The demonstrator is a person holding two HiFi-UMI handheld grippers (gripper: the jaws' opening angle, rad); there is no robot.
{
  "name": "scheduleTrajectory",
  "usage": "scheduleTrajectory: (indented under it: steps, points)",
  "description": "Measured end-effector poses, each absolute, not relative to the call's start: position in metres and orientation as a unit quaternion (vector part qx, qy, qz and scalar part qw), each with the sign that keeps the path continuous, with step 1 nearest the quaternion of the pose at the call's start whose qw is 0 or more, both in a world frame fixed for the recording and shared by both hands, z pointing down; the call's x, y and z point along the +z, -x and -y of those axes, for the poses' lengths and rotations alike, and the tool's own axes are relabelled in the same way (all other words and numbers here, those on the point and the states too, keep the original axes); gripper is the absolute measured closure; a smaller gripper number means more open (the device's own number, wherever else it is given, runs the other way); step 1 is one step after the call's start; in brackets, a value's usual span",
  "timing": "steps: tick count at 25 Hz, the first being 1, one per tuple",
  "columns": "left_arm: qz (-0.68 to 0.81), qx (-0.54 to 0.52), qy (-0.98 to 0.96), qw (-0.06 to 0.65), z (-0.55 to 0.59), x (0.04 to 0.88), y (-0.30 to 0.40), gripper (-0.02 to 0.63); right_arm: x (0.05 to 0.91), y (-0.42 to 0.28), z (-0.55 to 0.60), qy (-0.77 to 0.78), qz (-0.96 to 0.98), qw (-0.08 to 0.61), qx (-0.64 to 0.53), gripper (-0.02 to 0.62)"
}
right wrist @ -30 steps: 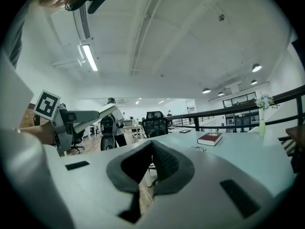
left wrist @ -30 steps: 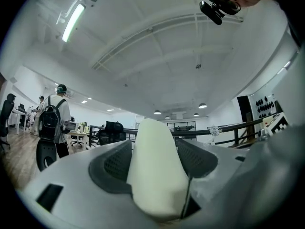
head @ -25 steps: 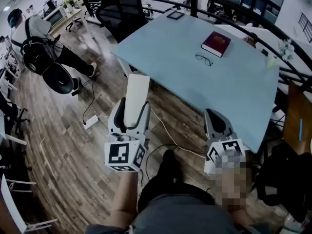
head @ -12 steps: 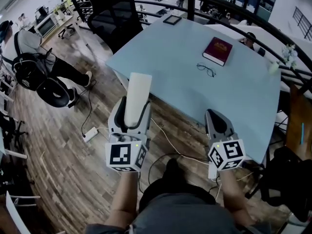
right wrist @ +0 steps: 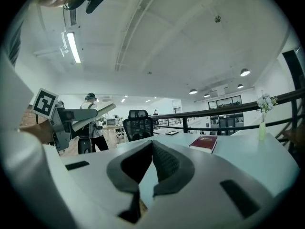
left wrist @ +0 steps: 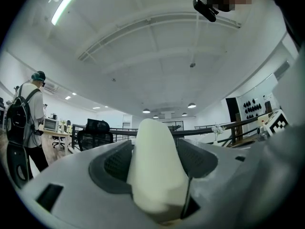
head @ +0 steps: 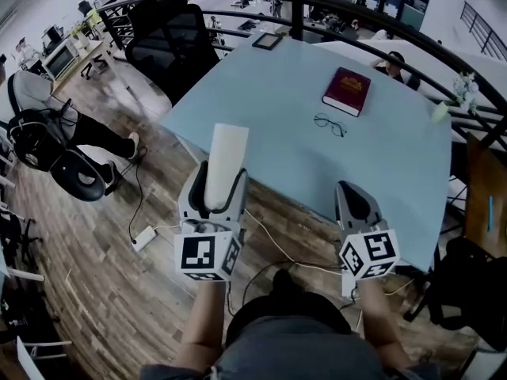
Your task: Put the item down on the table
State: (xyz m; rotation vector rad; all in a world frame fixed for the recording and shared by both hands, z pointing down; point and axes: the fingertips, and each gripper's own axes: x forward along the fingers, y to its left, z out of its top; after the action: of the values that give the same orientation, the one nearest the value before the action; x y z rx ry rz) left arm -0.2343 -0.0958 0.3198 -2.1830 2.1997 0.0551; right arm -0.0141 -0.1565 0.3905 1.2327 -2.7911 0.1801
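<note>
A long, cream-white flat item [head: 224, 161] stands up out of my left gripper [head: 219, 182], which is shut on its lower end. It hangs over the wooden floor, just short of the near corner of the pale blue table [head: 285, 153]. In the left gripper view the item [left wrist: 155, 171] fills the gap between the jaws. My right gripper [head: 354, 200] is shut with nothing in it, held at the table's near edge. The right gripper view shows its dark pads [right wrist: 162, 161] touching, and the left gripper with the item [right wrist: 93, 117] off to the left.
On the table lie a dark red book [head: 347, 90], a pair of glasses [head: 329, 123] and a small dark tablet [head: 267, 41]. A black office chair [head: 170, 42] stands at the far left corner. A person with a backpack [head: 32, 125] stands left. Cables and a power strip [head: 145, 237] lie on the floor.
The view has shifted toward the table, so the table and book sit slightly lower and the person at the left has slid toward the frame's edge. Both grippers keep their state.
</note>
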Motion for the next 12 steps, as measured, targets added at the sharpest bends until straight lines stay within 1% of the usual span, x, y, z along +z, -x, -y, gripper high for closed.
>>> scheduleTrajectory:
  steps: [12]
  points:
    - [-0.678,0.014,0.735,0.014,0.124,0.325,0.224,0.301,0.390,0.001,0.163,-0.441,0.894,0.045,0.062,0.592]
